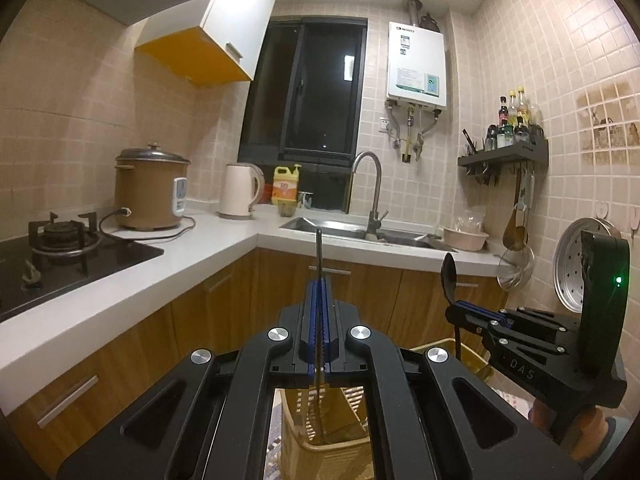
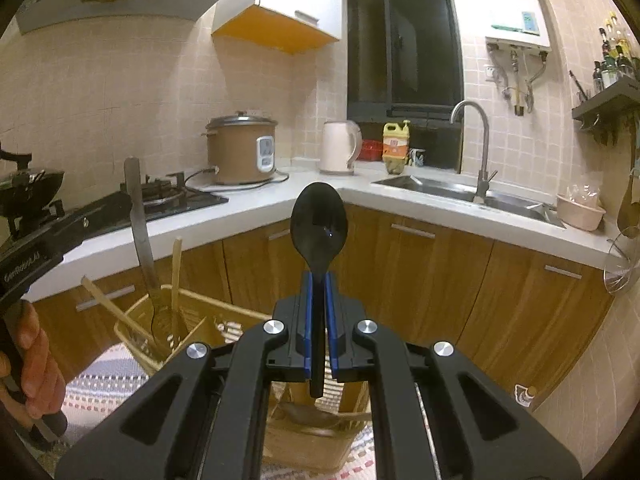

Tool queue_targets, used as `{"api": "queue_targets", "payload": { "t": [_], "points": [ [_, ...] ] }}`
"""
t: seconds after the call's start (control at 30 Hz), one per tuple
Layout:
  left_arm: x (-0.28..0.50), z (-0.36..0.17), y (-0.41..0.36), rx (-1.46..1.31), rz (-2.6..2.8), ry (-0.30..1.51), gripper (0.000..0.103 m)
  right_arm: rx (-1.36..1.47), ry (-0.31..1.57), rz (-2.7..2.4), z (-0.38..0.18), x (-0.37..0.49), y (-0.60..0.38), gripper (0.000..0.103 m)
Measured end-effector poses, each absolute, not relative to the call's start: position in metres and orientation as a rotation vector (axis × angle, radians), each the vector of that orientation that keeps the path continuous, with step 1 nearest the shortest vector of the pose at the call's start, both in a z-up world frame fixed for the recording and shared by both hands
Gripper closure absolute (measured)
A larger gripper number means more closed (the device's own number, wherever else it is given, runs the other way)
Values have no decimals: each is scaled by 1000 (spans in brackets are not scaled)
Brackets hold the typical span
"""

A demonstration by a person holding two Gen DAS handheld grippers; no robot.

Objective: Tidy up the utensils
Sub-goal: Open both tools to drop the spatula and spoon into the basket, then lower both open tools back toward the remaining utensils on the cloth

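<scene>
**A:** Black spoon (image 2: 318, 224) is clamped in your right gripper (image 2: 319, 280). Jaws are narrow, blue pads pinching the neck just below the bowl. Bowl sticks up past the jaw tips, handle runs back between the jaws and ends behind them.

**B:** And my left?

**A:** Left gripper (image 1: 319, 284) has its jaws fully closed on a metal fork (image 1: 319, 256). From the left wrist you see it edge-on: a thin strip standing above the jaw tips, the rest running back between the pads. From the right wrist view the flat handle points up and the tines hang down below your left jaws, into the basket.

**B:** Which basket?

**A:** Woven utensil basket (image 2: 132, 312), on the floor below both sets of jaws, on a patterned rug (image 2: 104, 384). Wooden chopsticks (image 2: 176, 276) lean inside it, right beside the fork tines. Whether the tines touch the basket bottom, can't tell.

**B:** Where's the right gripper relative to the left?

**A:** To the right of your left jaws and a bit ahead, spoon bowl upright. Your left hand (image 2: 36, 364) shows at the edge of the right wrist view, wrapped round the grip.

**B:** Anything ahead?

**A:** Beyond both jaws: white tabletop (image 1: 224, 240) with a brown rice cooker (image 1: 150, 188), a kettle (image 1: 240, 190) and a sink (image 1: 360, 232). Nothing from those is near the jaws.
</scene>
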State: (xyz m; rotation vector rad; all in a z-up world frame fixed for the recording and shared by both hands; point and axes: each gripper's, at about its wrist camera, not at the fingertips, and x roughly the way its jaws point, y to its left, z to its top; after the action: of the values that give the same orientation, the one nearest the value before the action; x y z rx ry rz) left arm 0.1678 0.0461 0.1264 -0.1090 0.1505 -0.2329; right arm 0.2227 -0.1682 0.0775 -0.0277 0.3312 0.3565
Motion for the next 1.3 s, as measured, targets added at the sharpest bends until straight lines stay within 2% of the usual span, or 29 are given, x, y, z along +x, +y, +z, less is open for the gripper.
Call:
{"api": "queue_targets", "payload": {
  "t": [0.07, 0.2, 0.4, 0.47, 0.73, 0.77, 0.8, 0.87, 1.07, 1.3],
  "points": [
    [167, 125, 48, -117, -241, 162, 101, -42, 338, 367, 77, 218, -169, 97],
    [170, 122, 58, -169, -272, 204, 94, -52, 382, 397, 78, 213, -170, 89],
    [157, 122, 73, -220, -291, 230, 87, -58, 413, 417, 81, 193, -174, 89],
    [149, 125, 78, -232, -299, 231, 79, -45, 428, 427, 82, 184, -179, 86],
    [112, 136, 79, -213, -334, 343, 78, 7, 493, 449, 97, 135, -205, 79],
    [107, 135, 77, -206, -340, 369, 78, 12, 506, 454, 99, 128, -209, 72],
    [102, 134, 74, -193, -344, 412, 78, 16, 521, 459, 99, 122, -212, 58],
    [95, 130, 70, -172, -339, 470, 78, 31, 553, 466, 100, 108, -218, 46],
    [73, 92, 53, -127, -349, 735, 78, 0, 763, 483, 76, 84, -215, 46],
    [39, 29, 37, -101, -387, 960, 76, -78, 1074, 539, 17, 52, -192, 47]
  ]
}}
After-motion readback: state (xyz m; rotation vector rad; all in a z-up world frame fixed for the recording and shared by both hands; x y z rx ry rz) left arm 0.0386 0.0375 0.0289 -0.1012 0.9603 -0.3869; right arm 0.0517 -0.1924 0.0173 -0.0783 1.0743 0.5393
